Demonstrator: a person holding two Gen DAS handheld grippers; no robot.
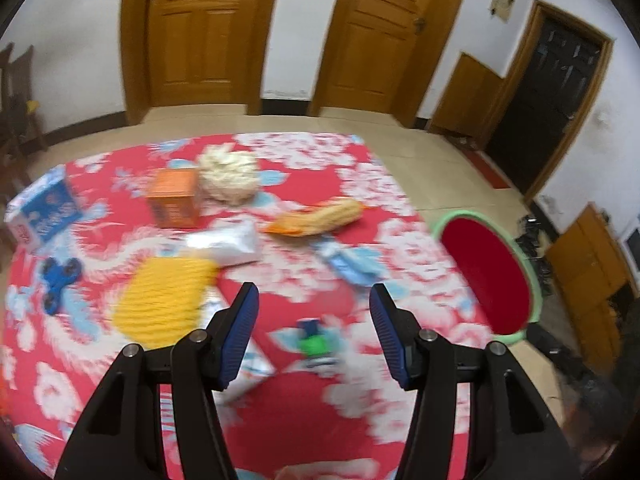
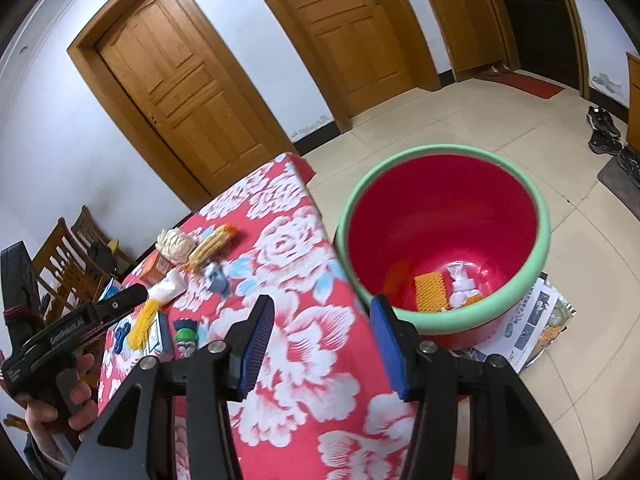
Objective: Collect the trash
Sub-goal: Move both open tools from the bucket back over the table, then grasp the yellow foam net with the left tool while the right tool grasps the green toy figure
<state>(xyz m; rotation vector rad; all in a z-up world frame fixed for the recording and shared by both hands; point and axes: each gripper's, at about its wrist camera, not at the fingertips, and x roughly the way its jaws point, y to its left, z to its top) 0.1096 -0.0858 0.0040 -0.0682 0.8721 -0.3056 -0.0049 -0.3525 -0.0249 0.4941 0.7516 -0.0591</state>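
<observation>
Between pickups, by the look of it. Left hand-held gripper point(image 1: 314, 300) wide open, empty, above litter: yellow sponge point(image 1: 164, 300), white packet point(image 1: 228, 242), wrapper point(image 1: 320, 216). Right hand-held gripper point(image 2: 322, 318) open, empty, near red bin point(image 2: 440, 312). Next: close on one piece. Floral-clothed worktop point(image 2: 304, 360), tiled floor, wooden doors.

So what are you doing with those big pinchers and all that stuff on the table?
A person holds a pincher in each hand and is tidying trash off the flowery table into the red bin beside it. Right now the left gripper and right gripper are both open and hold nothing. The bin already has a few pieces at the bottom. Wrappers, a yellow packet and an orange box wait on the table.
</observation>
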